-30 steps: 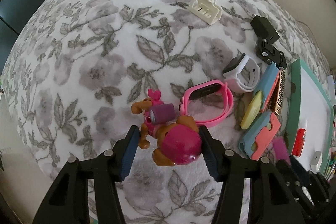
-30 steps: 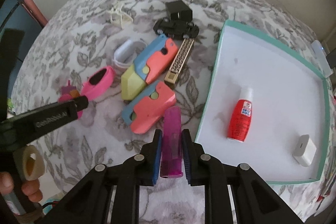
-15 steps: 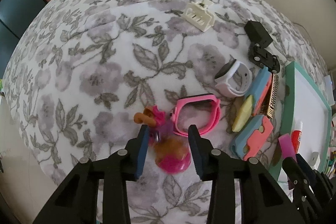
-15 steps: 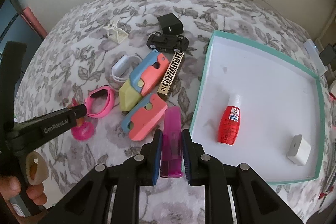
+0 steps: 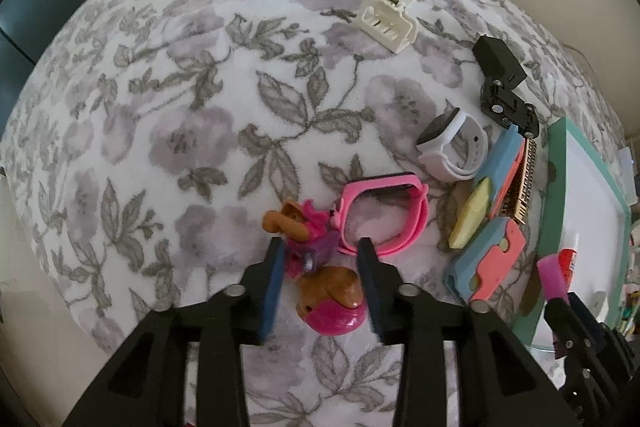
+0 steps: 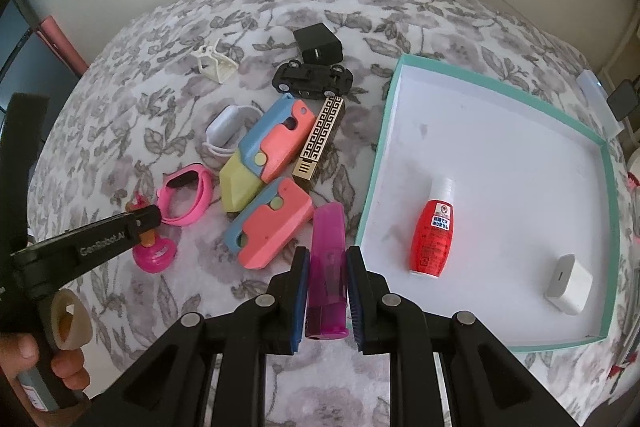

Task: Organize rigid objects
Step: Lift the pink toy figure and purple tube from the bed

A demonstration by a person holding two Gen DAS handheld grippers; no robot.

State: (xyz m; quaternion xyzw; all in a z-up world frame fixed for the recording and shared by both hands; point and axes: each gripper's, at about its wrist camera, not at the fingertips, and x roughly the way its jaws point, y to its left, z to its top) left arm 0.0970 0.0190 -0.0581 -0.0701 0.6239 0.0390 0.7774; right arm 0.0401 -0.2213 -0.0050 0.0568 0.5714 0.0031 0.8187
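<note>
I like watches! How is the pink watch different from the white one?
The pink watch has a long black rectangular screen; the white watch has a rounder grey face. The pink watch lies right by the toy dog between the left tool's fingers; the white watch lies farther off, beside the blue-and-coral toys. Both are looped shut on the flowered blanket, outside the tray.

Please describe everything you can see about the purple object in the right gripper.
The purple object is a short, flat-sided bar of translucent magenta plastic with a rounded far end and a darker inner part near its base. The right gripper is shut on it, both blue-padded fingers pressing its sides. It points forward, lifted over the flowered blanket, just left of the teal-edged tray.
</note>
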